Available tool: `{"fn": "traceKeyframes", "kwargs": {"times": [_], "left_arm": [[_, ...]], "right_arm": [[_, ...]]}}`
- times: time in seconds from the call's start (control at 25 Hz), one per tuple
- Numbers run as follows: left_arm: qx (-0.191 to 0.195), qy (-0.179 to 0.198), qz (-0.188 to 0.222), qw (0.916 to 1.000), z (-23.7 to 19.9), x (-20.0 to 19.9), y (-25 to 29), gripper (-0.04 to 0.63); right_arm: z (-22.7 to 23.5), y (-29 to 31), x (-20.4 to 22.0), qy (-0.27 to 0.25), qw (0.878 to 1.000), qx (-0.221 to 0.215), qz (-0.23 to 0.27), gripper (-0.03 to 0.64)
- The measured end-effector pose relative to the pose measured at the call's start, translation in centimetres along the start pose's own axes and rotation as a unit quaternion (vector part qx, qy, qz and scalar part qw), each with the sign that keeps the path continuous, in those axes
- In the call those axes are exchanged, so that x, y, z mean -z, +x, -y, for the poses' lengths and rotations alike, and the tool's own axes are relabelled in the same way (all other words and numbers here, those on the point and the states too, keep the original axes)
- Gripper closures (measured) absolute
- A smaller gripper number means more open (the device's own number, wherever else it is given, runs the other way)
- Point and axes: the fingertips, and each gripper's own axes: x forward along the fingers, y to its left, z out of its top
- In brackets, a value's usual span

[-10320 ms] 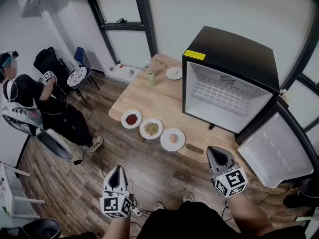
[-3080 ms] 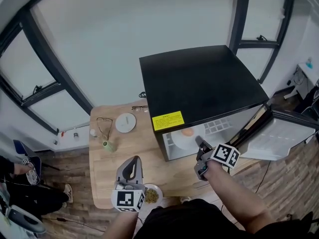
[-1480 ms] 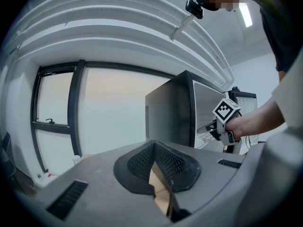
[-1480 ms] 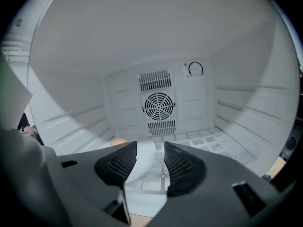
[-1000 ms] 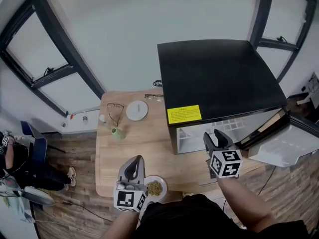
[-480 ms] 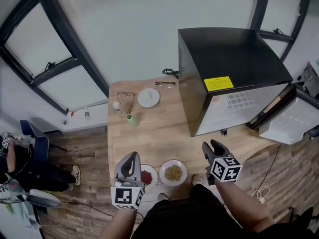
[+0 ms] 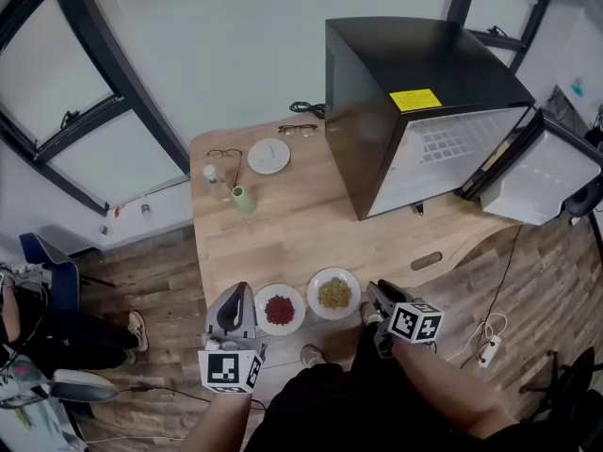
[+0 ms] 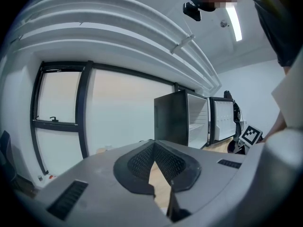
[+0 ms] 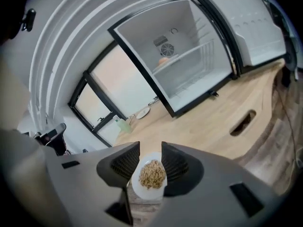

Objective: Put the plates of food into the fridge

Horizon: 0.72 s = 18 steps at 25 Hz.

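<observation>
Closing right gripper (image 9: 150,148) loosely straddles grain plate (image 9: 150,178), own view only | left gripper (image 8: 155,148) shut

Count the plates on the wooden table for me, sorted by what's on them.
Plate of red food: 1
Plate of tan grains: 1
Plain white plate, far end: 1
Total: 3

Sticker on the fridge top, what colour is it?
Yellow. The sticker shows best in the head view.
</observation>
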Motion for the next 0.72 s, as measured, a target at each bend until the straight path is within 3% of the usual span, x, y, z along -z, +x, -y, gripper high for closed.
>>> {"fn": "traceKeyframes", "kwargs": {"times": [0.12,0.32,0.52,0.72], "left_arm": [[0.003,0.008,-0.008,0.9999,-0.3,0.6,-1.6,0.592],[0.010,0.026,-0.029,0.9992,-0.5,1.5,-3.9,0.592],[0.009,0.053,-0.049,0.9974,-1.0,2.1,-5.0,0.592],[-0.004,0.063,-0.064,0.9959,-1.8,2.4,-5.9,0.592]], "right_arm": [[1.6,-0.1,3.4,0.064,0.998,0.010,0.000,0.459],[3.1,0.3,7.3,0.126,0.992,0.007,0.010,0.459],[4.5,2.6,10.9,0.231,0.973,-0.013,0.003,0.459],[5.0,4.6,11.9,0.264,0.964,-0.021,0.007,0.459]]}}
